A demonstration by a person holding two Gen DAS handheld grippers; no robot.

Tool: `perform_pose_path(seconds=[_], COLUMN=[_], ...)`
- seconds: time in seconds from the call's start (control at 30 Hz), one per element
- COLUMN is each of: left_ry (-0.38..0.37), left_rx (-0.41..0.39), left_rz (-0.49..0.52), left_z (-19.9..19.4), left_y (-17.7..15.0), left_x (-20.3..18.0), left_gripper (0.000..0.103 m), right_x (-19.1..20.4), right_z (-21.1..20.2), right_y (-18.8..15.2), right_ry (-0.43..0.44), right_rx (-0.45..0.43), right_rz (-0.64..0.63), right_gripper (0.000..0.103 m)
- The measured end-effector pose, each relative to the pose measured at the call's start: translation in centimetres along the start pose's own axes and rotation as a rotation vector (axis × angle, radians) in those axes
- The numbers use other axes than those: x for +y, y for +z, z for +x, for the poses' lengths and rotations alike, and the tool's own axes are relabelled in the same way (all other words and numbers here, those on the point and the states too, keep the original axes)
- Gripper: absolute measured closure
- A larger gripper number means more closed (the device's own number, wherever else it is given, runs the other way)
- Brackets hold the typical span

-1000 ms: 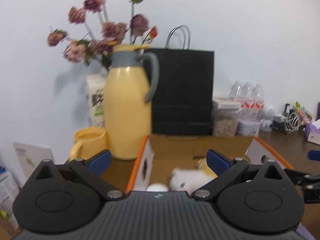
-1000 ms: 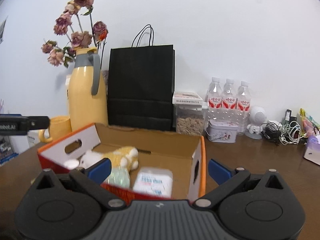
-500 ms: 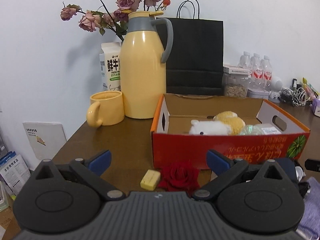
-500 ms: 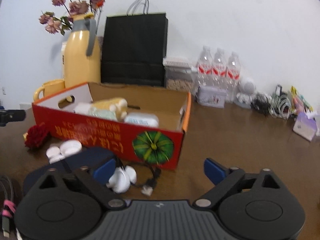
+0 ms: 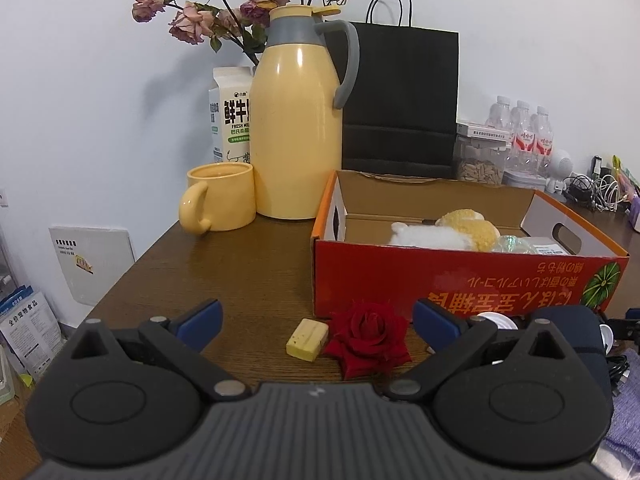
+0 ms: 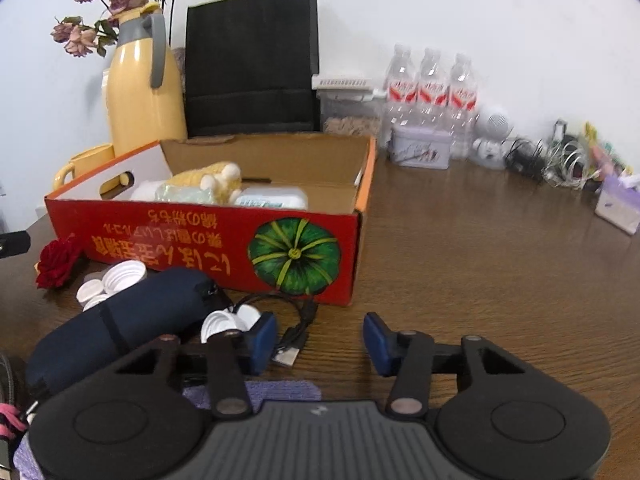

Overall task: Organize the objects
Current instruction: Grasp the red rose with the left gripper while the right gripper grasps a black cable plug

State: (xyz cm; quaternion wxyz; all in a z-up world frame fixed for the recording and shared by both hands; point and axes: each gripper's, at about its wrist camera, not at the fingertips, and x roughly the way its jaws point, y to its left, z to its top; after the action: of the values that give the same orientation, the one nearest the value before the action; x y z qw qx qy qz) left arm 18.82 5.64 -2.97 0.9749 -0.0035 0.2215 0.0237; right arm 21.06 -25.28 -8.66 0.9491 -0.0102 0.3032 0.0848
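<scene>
The red rose [image 5: 366, 338] lay on the surface at the box's [image 5: 460, 276] seven o'clock; probably soft fabric, so I'd pinch its base. Left claw [image 5: 316, 322] wide, right claw [image 6: 320, 338] just narrowing, empty.

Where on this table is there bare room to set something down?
Bare wood lies right of the red box, bordered by the water bottles and cable tangle; also left of it, before the yellow mug. The strip in front, around the rose and navy pouch, is crowded.
</scene>
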Motion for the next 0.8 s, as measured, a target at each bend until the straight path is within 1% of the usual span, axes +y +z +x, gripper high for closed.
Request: perform_pose_path(seconds=[0.1, 0.2, 0.23, 0.27, 0.3, 0.47, 0.67, 0.8], left_ry=[-0.001, 0.001, 0.001, 0.002, 0.003, 0.005, 0.005, -0.021], left_rx=[-0.004, -0.003, -0.003, -0.003, -0.003, 0.003, 0.014, 0.029], left_rz=[-0.002, -0.001, -0.001, 0.0, 0.0, 0.003, 0.001, 0.016], left_z=[-0.1, 0.0, 0.0, 0.0, 0.1, 0.2, 0.5, 0.9], left_y=[0.0, 0.0, 0.0, 0.0, 0.0, -0.2, -0.3, -0.5], left_x=[0.0, 0.0, 0.0, 0.0, -0.1, -0.1, -0.1, -0.4], left_gripper=[0.0, 0.0, 0.0, 0.0, 0.0, 0.0, 0.0, 0.0], right_x=[0.1, 0.4, 0.5, 0.6, 0.6, 0.5, 0.4, 0.4], right_z=[0.6, 0.8, 0.8, 0.7, 0.7, 0.3, -1.6, -2.1], right_y=[0.1, 0.1, 0.1, 0.1, 0.1, 0.0, -0.1, 0.0], right_ry=[0.016, 0.001, 0.006, 0.016, 0.021, 0.035, 0.002, -0.002], right_rx=[0.035, 0.036, 0.035, 0.033, 0.031, 0.017, -0.114, -0.149], right_rz=[0.004, -0.012, -0.017, -0.02, -0.023, -0.012, -0.005, -0.012], right_gripper=[0.06, 0.062, 0.07, 0.085, 0.091, 0.092, 0.092, 0.092])
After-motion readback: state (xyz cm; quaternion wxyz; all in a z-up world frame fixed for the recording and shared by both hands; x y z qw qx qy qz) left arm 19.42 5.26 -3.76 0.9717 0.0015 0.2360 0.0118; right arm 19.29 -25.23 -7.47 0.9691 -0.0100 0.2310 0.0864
